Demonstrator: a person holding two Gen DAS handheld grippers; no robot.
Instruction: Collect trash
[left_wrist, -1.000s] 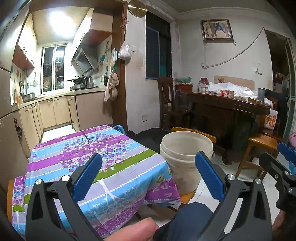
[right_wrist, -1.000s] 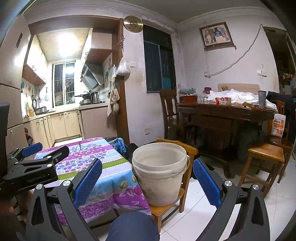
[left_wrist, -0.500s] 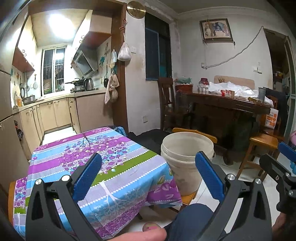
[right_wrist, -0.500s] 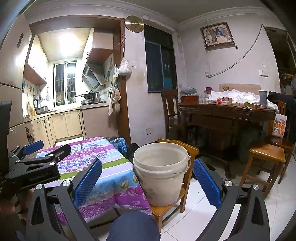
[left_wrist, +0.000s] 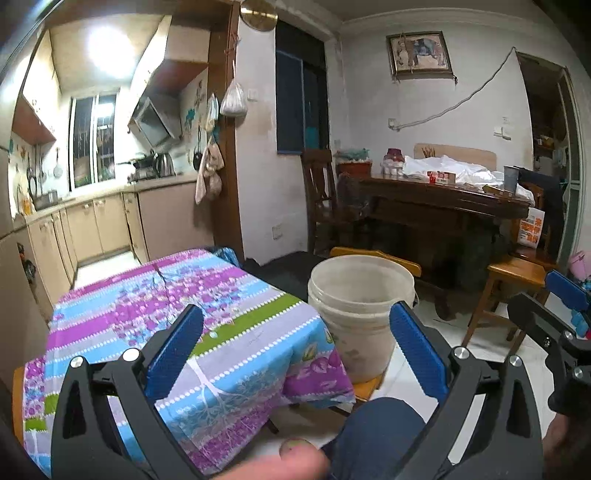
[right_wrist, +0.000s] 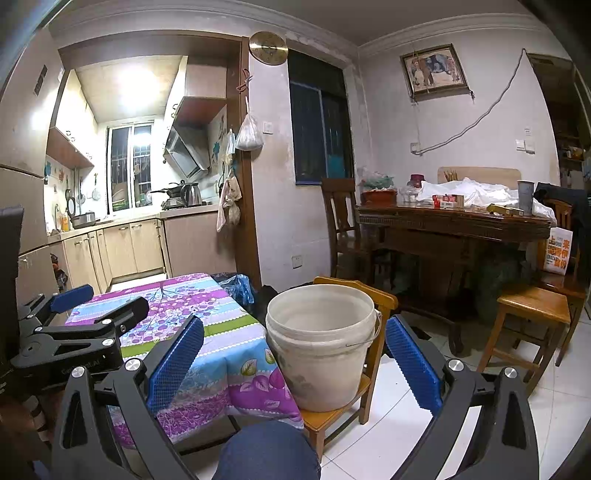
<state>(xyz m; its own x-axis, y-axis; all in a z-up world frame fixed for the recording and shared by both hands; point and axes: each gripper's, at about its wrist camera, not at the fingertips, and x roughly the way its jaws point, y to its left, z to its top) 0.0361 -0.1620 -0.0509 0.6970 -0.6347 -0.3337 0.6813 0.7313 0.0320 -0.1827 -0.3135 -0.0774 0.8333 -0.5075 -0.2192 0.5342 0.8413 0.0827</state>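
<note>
A cream plastic bucket (left_wrist: 360, 310) stands on a low wooden chair (right_wrist: 373, 295) beside the small table with a purple and blue flowered cloth (left_wrist: 147, 314). The bucket also shows in the right wrist view (right_wrist: 321, 343). My left gripper (left_wrist: 295, 343) is open and empty, held above the table's near right corner. My right gripper (right_wrist: 295, 354) is open and empty, in front of the bucket. The left gripper also shows at the left of the right wrist view (right_wrist: 92, 306). I see no loose trash on the cloth.
A dark wooden dining table (right_wrist: 454, 225) with white bags and boxes stands at the back right, with wooden chairs (right_wrist: 532, 314) around it. A kitchen counter (left_wrist: 92, 206) lies at the back left. My knee (right_wrist: 269, 450) is at the bottom.
The left wrist view has shifted slightly; the table and bucket sit a little lower and to the left. Both grippers stay open and empty.
</note>
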